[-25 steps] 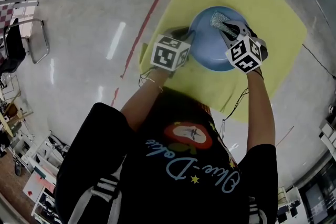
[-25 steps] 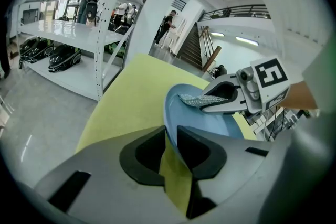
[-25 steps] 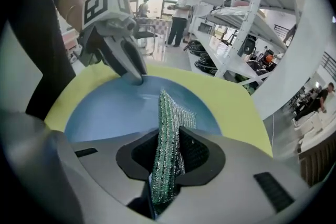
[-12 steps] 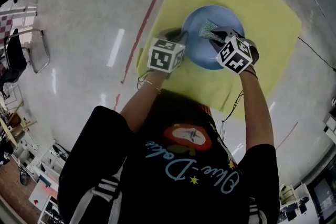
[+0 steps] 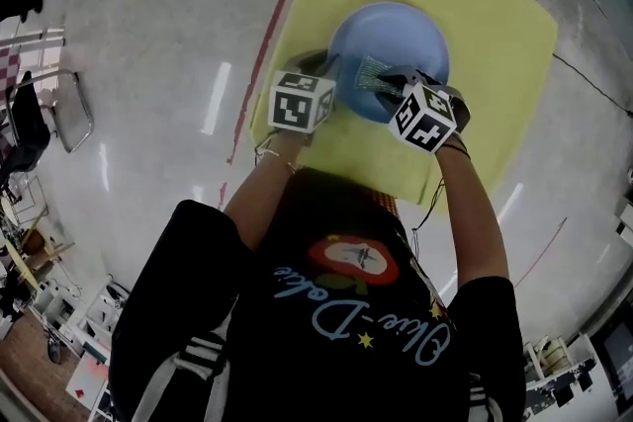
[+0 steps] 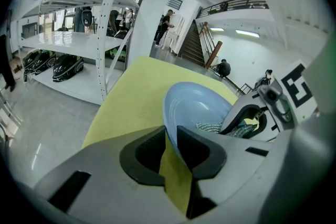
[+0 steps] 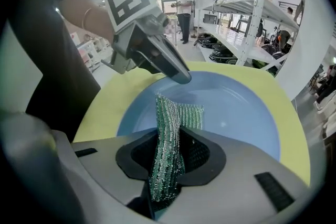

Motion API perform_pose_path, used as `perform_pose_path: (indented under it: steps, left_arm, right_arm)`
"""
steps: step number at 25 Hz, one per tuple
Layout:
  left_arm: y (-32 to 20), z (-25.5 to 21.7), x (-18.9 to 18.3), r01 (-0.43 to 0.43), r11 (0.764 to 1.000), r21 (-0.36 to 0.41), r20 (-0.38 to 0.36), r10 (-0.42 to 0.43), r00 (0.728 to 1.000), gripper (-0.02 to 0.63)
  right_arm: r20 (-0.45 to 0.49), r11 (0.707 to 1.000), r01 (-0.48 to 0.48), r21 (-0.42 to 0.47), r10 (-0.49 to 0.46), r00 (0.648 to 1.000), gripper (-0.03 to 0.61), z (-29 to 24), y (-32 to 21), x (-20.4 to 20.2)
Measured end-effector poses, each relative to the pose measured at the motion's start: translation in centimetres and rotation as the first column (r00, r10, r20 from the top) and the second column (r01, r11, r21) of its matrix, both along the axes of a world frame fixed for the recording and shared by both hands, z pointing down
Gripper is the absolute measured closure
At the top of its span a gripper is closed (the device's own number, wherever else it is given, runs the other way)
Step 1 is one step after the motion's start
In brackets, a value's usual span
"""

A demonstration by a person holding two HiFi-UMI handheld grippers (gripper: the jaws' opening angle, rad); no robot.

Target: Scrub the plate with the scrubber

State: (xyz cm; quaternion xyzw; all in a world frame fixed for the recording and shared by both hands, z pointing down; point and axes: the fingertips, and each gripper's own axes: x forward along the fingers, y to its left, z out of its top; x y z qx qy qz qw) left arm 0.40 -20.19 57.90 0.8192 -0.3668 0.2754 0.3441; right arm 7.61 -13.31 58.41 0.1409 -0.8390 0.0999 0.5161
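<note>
My left claw is closed on the rim of the blue plate, gripping it so it cannot slide on the yellow cloth while I rub; my right claw is closed on the green scrubber, pinching one end so the free end lies on the plate's inside, near the rim my left claw grips; I judge the scrubbing is under way.
</note>
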Motion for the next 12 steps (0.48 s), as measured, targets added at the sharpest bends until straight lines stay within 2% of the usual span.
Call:
perform_pose_path:
  steps: [12]
  left_arm:
    - [0.3, -0.1, 0.3, 0.005, 1.0, 0.015, 0.016, -0.006, 1.0, 0.551]
  right_arm:
    - [0.024, 0.999, 0.031, -0.036, -0.031, 0.999, 0.506, -0.3, 3.5, -1.2]
